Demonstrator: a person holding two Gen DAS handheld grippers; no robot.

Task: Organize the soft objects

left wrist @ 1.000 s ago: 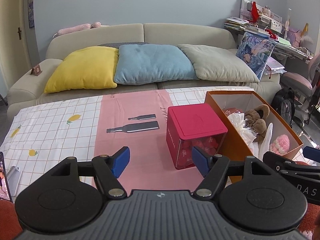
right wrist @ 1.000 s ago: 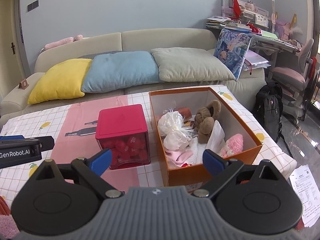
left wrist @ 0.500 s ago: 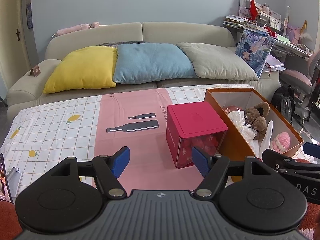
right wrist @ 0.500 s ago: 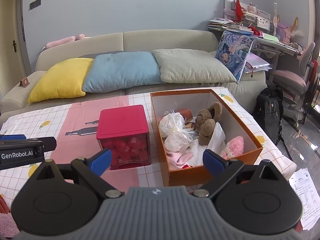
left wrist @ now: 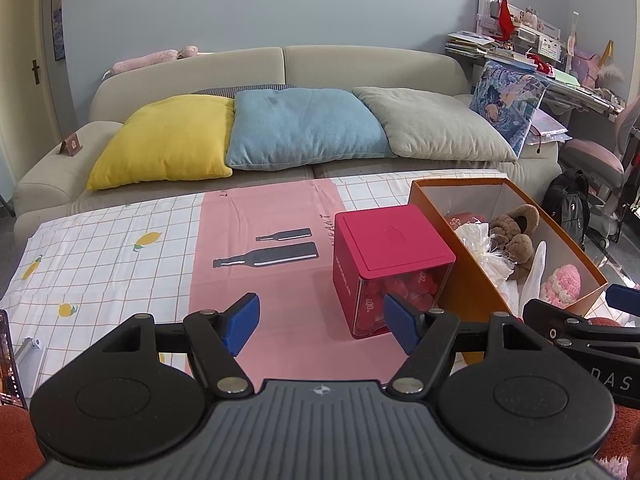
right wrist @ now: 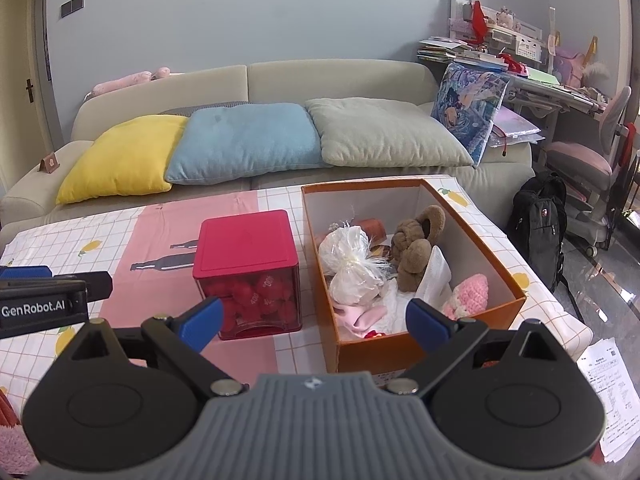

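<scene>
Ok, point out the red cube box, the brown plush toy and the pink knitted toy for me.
red cube box (right wrist: 246, 242): right wrist view, middle of its lid.
brown plush toy (right wrist: 414, 254): right wrist view, on its body.
pink knitted toy (right wrist: 472, 292): right wrist view, its rounded top.

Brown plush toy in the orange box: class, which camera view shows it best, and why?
The right wrist view. It looks down into the orange box, so the brown plush toy shows nearly whole beside the white wrapped bundle. The left wrist view catches it at an angle, farther off, partly behind the box wall.
</scene>
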